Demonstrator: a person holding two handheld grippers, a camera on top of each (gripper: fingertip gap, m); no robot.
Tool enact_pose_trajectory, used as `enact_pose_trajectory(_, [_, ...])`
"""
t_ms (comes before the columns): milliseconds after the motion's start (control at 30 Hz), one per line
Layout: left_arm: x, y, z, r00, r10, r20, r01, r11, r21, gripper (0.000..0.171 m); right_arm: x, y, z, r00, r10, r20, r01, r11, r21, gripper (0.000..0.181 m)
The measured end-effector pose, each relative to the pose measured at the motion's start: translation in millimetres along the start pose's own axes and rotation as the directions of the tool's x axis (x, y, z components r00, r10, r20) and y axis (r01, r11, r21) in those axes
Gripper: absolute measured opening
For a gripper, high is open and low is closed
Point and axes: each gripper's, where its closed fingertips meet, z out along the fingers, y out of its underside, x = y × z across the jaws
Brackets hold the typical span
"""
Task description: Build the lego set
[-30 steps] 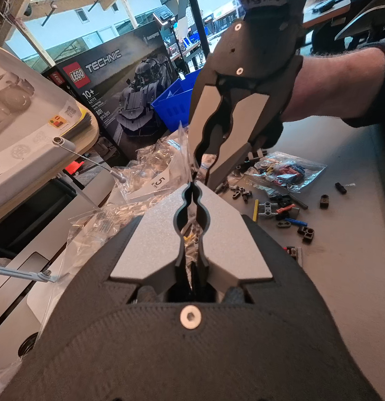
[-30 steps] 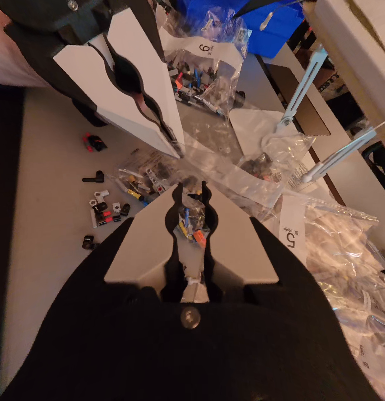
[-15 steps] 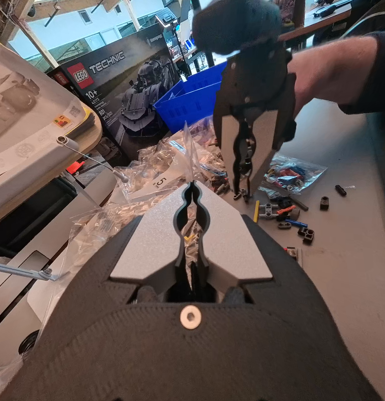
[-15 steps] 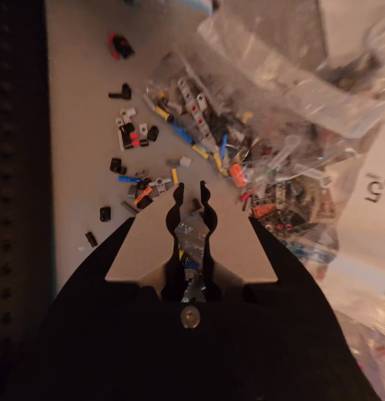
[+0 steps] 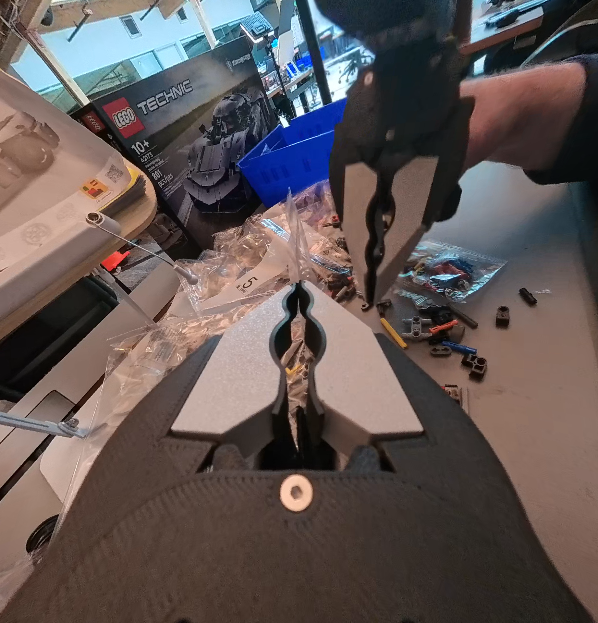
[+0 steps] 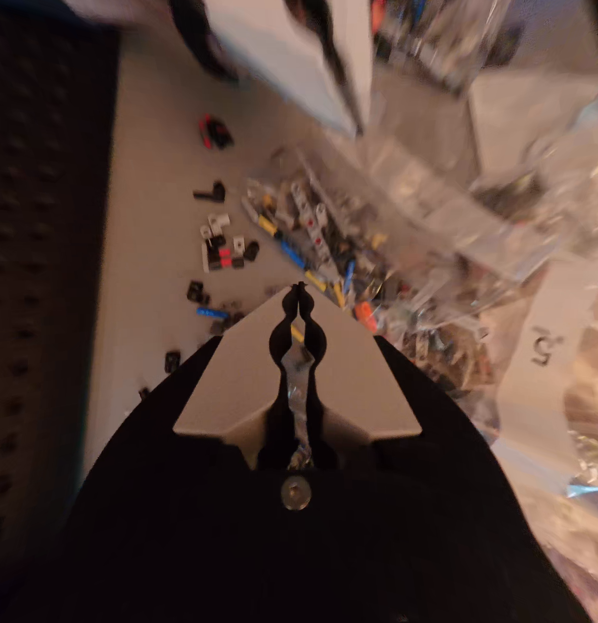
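Left wrist view looks level across the table; right wrist view, blurred, seemingly downward; both share the loose pieces.

A workshop or lab: more benches, lamp stands and blue parts bins beyond this cluttered bench.

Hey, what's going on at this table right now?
A person is sorting Lego parts with two hand-held grippers. The left hand-held gripper is shut on the edge of a clear plastic bag, holding it up. The right hand-held gripper points down with its tips closed among the loose pieces on the grey table; whether it has gripped one is unclear. Nothing looks assembled yet.
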Motion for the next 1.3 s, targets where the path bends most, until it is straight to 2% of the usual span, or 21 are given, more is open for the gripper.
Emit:
enact_pose_trajectory(100, [0,0,1,1.0,-0.003,-0.002,0.003,1.0,0.0,0.0,7,-31,-15,0.995,-0.033,-0.089,0.045,0.989,0.142,0.0])
enact_pose_trajectory(233, [1,0,1,1.0,-0.009,-0.009,0.009,1.0,0.0,0.0,9,-58,-20,0.978,-0.094,-0.188,0.14,0.959,0.246,0.0])
enact_pose_trajectory(467, [1,0,1,1.0,-0.017,-0.009,0.017,1.0,0.004,0.0,24,-50,-1,0.953,-0.116,-0.28,0.164,0.974,0.155,0.0])
enact_pose_trajectory(567, [1,0,1,1.0,-0.017,-0.008,0.017,1.0,0.005,0.0,18,-51,-11,0.963,-0.113,-0.243,0.162,0.969,0.189,0.004])
enact_pose_trajectory(667, [0,-1,0,1.0,-0.017,-0.007,0.017,1.0,0.008,0.0,5,-39,-19,0.991,-0.084,-0.109,0.104,0.975,0.195,0.002])
enact_pose_trajectory(733, [0,-1,0,1.0,-0.018,-0.008,0.018,1.0,0.006,0.0,-2,-13,-9,0.999,-0.047,-0.007,0.047,0.995,0.084,0.011])
enact_pose_trajectory(833, [1,-1,0,1.0,-0.015,-0.01,0.015,1.0,0.004,0.0,-8,21,12,0.998,-0.044,0.048,0.049,0.995,-0.09,0.018])
enact_pose_trajectory(933, [0,-1,0,1.0,-0.012,-0.007,0.012,1.0,0.004,0.0,-13,38,26,0.995,-0.048,0.082,0.063,0.98,-0.189,0.019])
enact_pose_trajectory(1033, [0,-1,-1,1.0,-0.013,-0.006,0.013,1.0,0.006,0.0,-12,44,31,0.996,-0.042,0.083,0.059,0.974,-0.217,0.012])
enact_pose_trajectory(1100, [1,-1,0,1.0,-0.012,-0.008,0.012,1.0,0.006,0.0,-14,47,32,0.995,-0.042,0.095,0.063,0.971,-0.23,0.002])
enact_pose_trajectory(1200, [1,-1,0,1.0,-0.012,-0.009,0.012,1.0,0.004,0.0,-12,46,31,0.996,-0.048,0.081,0.066,0.97,-0.235,0.0])
enact_pose_trajectory(1300, [0,-1,0,1.0,-0.015,-0.008,0.015,1.0,0.005,0.0,-11,29,23,0.996,-0.057,0.066,0.067,0.986,-0.15,0.0])
